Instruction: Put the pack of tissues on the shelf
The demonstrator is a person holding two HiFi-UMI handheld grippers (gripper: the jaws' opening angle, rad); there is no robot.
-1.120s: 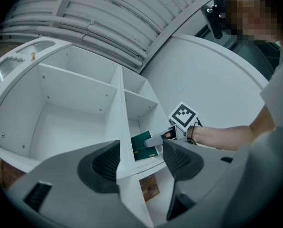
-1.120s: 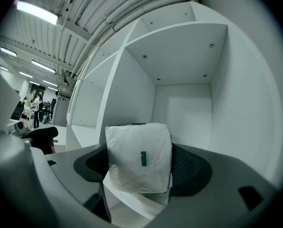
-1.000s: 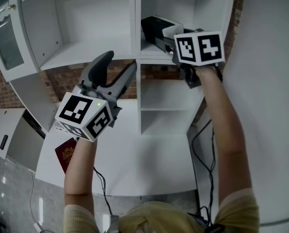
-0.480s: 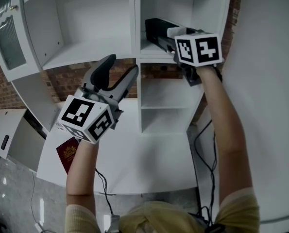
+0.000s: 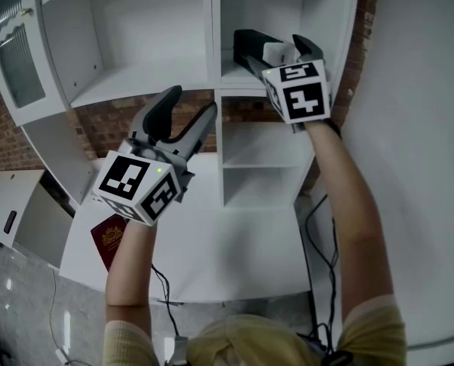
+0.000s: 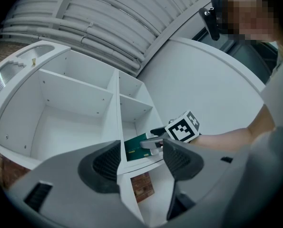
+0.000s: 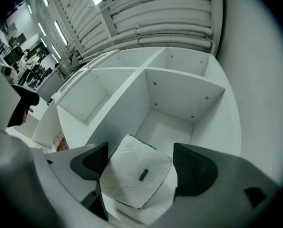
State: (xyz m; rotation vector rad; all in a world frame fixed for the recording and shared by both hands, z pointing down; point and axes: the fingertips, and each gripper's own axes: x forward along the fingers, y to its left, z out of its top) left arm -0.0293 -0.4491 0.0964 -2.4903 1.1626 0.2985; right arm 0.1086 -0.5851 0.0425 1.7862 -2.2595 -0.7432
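The pack of tissues [image 7: 136, 179] is on the shelf [image 7: 167, 127] now. In the right gripper view it sits at 6 o'clock, at the front of the box-shaped space. It is turned a bit, so one corner points back at the camera. Behind it, toward 12 o'clock, the shelf is bare.

The right gripper [image 7: 141, 164] has its two jaws wide apart. They have just been opening. The pack is between them, but the jaws do not squeeze it. There is a gap on the 3 o'clock side. The jaw on the 9 o'clock side is very close to the pack, and I cannot tell if it touches.

The left gripper [image 5: 182, 117] is at about 10 o'clock in the head view, well away from the pack. Its jaws are apart too, with nothing between them. It is just waiting.

A small red book [image 5: 108, 239] lies on the white table [image 5: 234, 258] at 8 o'clock. It is not part of this job.

I think this is the letting-go step, and the job is almost done. Next, the right gripper should pull straight back, out of the shelf. It should go slowly, so the close jaw does not drag the pack along. The pack sits near the front edge, so a bump could knock it off. A soft push farther in might help first.
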